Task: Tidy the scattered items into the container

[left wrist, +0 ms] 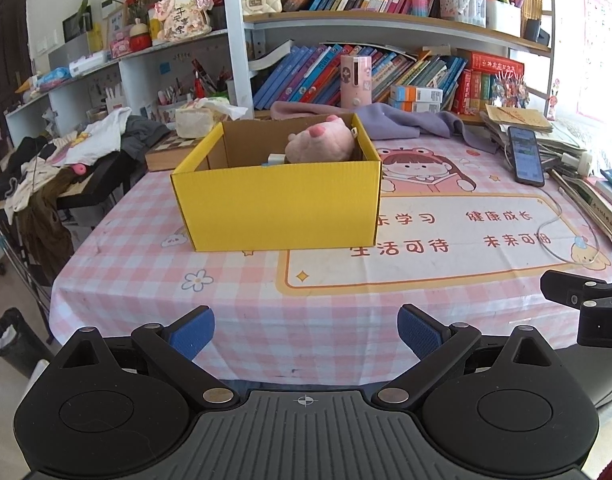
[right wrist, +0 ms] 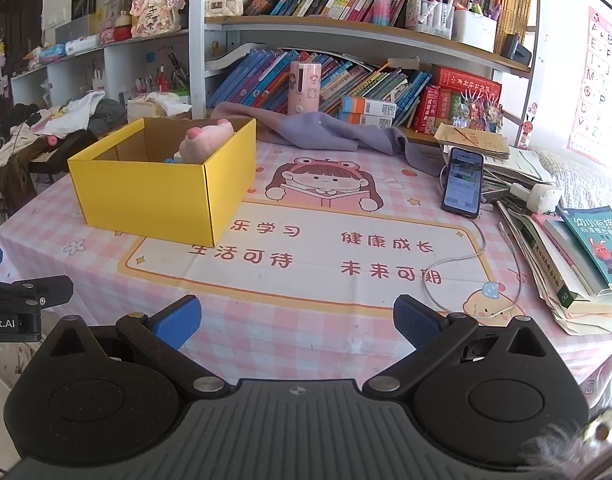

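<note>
1. Left wrist view: left gripper [left wrist: 306, 330] fingers spread wide, nothing between them, hanging over the near edge of the bench [left wrist: 233, 312]. Right gripper [left wrist: 586, 304] only partly visible at 3 o'clock.
2. Same view: yellow box [left wrist: 277, 204] sits at 12 o'clock, open top, well apart from the fingers. Inside: pink plush toy [left wrist: 322, 142] against the far-right wall, plus a small white item [left wrist: 274, 159] just beside it; can't identify that one.
3. Plush looks soft, light and squashy; pinch the body bulk, not the limbs, if it needs reseating. Cardboard walls are thin and will likely slide if nudged.
4. Right wrist view: right gripper [right wrist: 297, 322] fingers also spread, empty. Left gripper [right wrist: 21, 296] edge shows at 9 o'clock.
5. Same view: yellow box [right wrist: 161, 196] at 10–11 o'clock, plush [right wrist: 205, 140] poking above the rim, something blue [right wrist: 169, 160] beside it.
6. No loose toys on the open cloth. Remaining candidates: phone [right wrist: 462, 182] at 1 o'clock with charging cable [right wrist: 470, 276] attached, rigid, slippery, fragile, so grip the long edges. Purple cloth [right wrist: 326, 132] at 12 o'clock is limp; pinch a fold.
7. Judgement: task looks nearly done or done.
</note>
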`<state>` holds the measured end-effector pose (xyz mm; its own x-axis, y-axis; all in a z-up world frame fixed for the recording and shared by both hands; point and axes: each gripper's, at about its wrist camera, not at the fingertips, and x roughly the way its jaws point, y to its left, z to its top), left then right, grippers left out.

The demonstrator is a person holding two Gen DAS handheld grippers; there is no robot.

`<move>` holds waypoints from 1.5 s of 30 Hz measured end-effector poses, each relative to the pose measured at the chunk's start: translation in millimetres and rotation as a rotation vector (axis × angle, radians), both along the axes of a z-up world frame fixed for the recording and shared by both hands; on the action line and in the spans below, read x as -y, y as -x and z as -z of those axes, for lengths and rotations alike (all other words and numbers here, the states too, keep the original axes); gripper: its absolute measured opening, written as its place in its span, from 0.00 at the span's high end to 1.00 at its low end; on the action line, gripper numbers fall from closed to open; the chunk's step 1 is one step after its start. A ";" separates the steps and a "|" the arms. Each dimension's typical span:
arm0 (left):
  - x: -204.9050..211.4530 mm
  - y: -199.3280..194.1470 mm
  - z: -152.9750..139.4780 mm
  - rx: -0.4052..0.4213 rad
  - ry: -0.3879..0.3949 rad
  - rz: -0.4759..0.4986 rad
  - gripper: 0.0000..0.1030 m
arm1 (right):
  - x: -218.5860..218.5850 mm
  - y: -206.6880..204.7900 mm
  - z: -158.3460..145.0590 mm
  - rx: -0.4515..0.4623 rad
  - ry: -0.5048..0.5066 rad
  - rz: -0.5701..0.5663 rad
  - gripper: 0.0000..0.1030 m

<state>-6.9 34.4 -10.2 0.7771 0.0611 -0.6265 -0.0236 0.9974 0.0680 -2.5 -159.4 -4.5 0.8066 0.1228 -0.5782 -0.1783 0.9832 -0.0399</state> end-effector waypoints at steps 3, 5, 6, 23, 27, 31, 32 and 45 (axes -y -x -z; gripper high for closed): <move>-0.2 -0.5 -0.2 -0.002 0.000 0.003 0.03 | -0.5 -0.3 0.0 0.000 0.001 0.000 0.00; -1.3 -1.0 0.1 -0.005 0.004 0.002 0.03 | -1.0 -0.2 0.4 0.003 0.003 -0.004 0.00; -1.9 -1.3 0.4 -0.007 0.005 0.000 0.03 | -1.4 -0.3 0.8 0.003 0.004 -0.006 0.00; -2.6 -1.6 2.1 -0.015 0.005 -0.007 0.03 | -2.8 -1.3 2.7 -0.003 0.005 -0.009 0.00; -2.3 -1.2 2.2 -0.016 0.004 -0.007 0.03 | -2.7 -1.8 3.8 -0.004 0.005 -0.013 0.00; -2.0 -0.8 2.0 -0.013 0.003 -0.007 0.03 | -2.8 -1.6 3.3 -0.003 0.006 -0.012 0.00; -1.6 -0.4 1.7 -0.012 0.002 -0.007 0.03 | -2.8 -1.4 3.4 -0.003 0.006 -0.012 0.00; 3.7 1.5 0.6 -0.023 0.006 -0.011 0.03 | 2.2 0.1 2.7 -0.003 0.001 -0.009 0.00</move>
